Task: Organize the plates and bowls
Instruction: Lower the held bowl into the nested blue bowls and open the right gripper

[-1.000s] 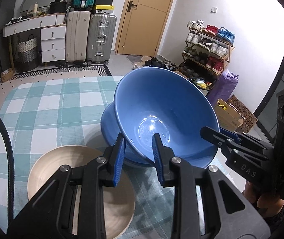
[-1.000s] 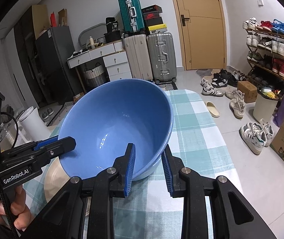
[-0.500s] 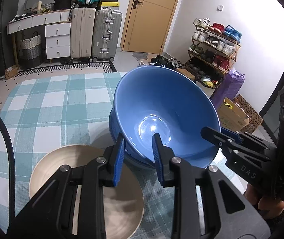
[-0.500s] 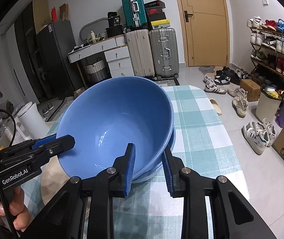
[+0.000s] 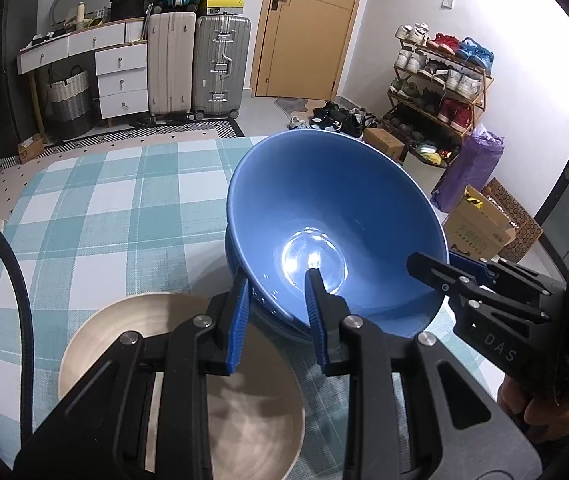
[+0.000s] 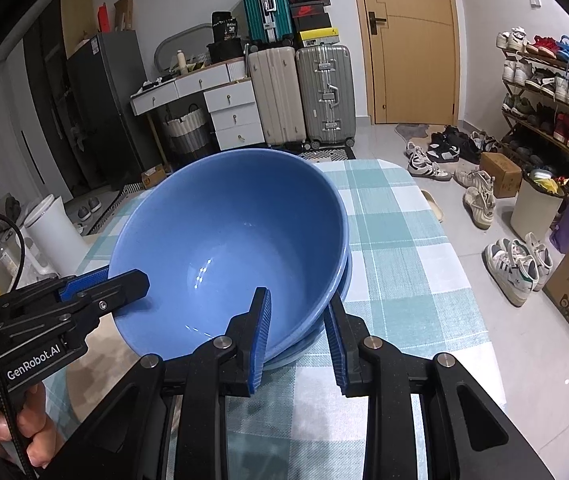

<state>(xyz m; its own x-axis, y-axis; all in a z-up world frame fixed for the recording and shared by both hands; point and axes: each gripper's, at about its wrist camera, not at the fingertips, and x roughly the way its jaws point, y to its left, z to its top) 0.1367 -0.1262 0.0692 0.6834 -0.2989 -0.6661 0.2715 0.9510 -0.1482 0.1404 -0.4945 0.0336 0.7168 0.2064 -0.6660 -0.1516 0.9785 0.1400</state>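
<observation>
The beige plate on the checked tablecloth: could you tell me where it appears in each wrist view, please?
Left wrist view: the beige plate fills the lower left, partly behind the left gripper, just left of the blue bowl.
Right wrist view: only a sliver of it shows at lower left, below the bowl.
Shared landmark: the silver suitcase by the door.

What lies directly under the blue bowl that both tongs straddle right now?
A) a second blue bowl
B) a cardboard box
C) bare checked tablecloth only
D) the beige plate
A: in the right wrist view a second blue bowl's rim shows just beneath the top blue bowl, which nests in it; the beige plate sits beside them on the tablecloth.
</observation>
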